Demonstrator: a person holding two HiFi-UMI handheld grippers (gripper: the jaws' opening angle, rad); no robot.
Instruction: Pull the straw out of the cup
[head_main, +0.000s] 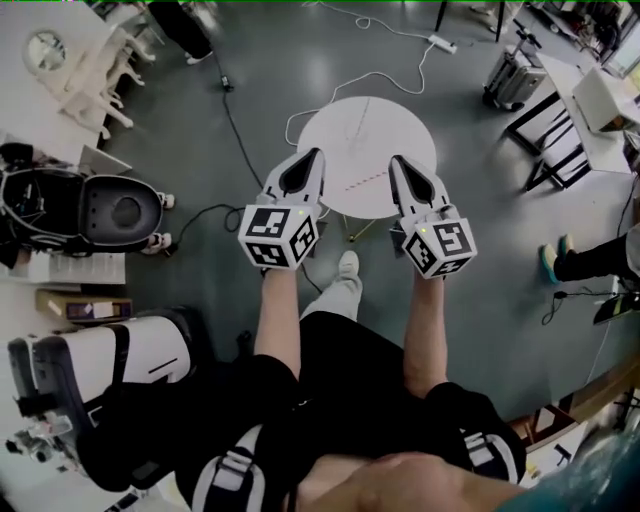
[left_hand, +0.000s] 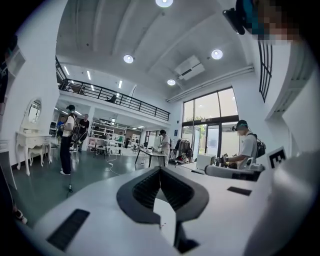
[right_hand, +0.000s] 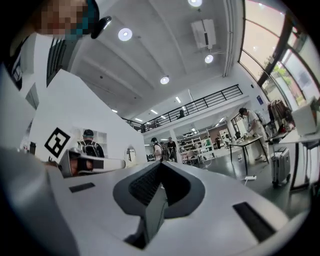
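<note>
Straw (head_main: 365, 181) shows as a thin line with red dots on the round white table (head_main: 400, 125), in the part near the person, and it sits between the two gripper tips in the head view. It is too small to tell what it rests in. The left gripper (head_main: 316, 156) and the right gripper (head_main: 399, 161) are held out side by side over the near edge of the table, well apart from each other. Each one has its two jaws pressed together with nothing between them (both gripper views show the dark pads meeting at the tip). A white shoe (head_main: 347, 264) stands on the grey floor (head_main: 250, 60) below the table, and a white cable (head_main: 400, 75) runs across the floor behind it.
</note>
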